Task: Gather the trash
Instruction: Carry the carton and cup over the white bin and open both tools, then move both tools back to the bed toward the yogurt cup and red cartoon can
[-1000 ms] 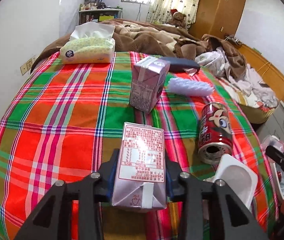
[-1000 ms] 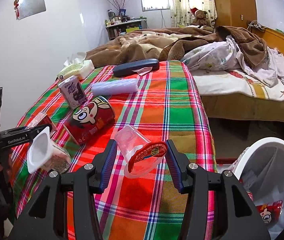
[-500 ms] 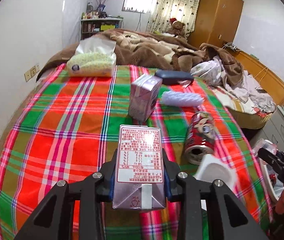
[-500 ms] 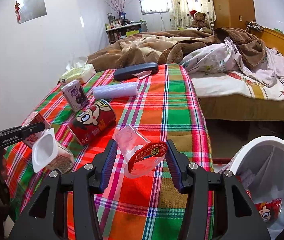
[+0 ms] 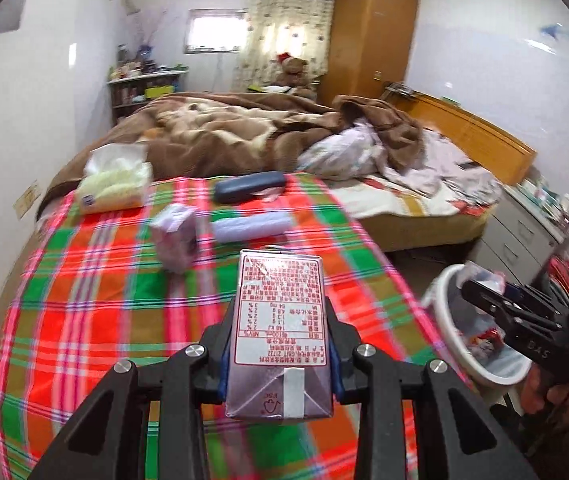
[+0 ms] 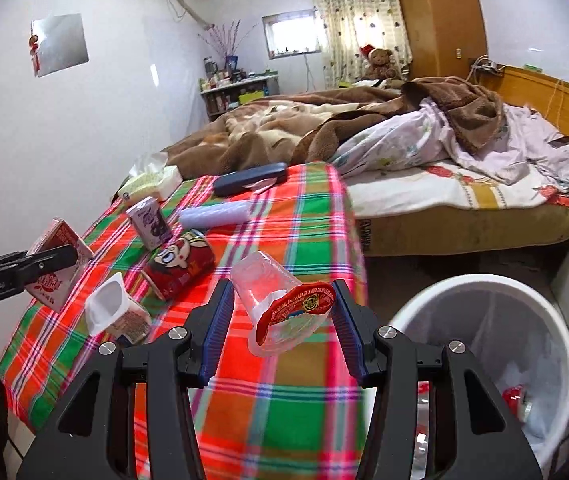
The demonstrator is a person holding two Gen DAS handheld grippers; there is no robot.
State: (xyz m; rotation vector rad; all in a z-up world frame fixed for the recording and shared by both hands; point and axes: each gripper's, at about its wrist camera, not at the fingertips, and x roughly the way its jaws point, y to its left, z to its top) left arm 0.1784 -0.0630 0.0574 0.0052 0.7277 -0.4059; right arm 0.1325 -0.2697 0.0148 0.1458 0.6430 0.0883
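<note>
My left gripper [image 5: 278, 350] is shut on a small drink carton [image 5: 279, 330] with red print, held above the plaid cloth [image 5: 96, 312]; it also shows in the right wrist view [image 6: 58, 264]. My right gripper [image 6: 282, 316] is shut on a clear plastic cup [image 6: 278, 304] with a red peeled lid, held over the table's right edge next to the white trash bin [image 6: 480, 292]. The bin also shows in the left wrist view [image 5: 442, 320]. A red can [image 6: 180, 266], a white yogurt cup [image 6: 114, 316] and a purple carton [image 6: 150, 222] lie on the cloth.
A tissue pack [image 5: 114, 184], a dark case [image 5: 248, 186] and a pale ribbed roll [image 5: 250, 226] sit at the cloth's far side. A bed with brown blankets [image 6: 324, 124] lies behind. Grey drawers [image 5: 524, 228] stand beyond the bin.
My left gripper has lifted the carton off the cloth and swung right, bringing the bin into its view. My right gripper has risen and moved right toward the bin with the cup.
</note>
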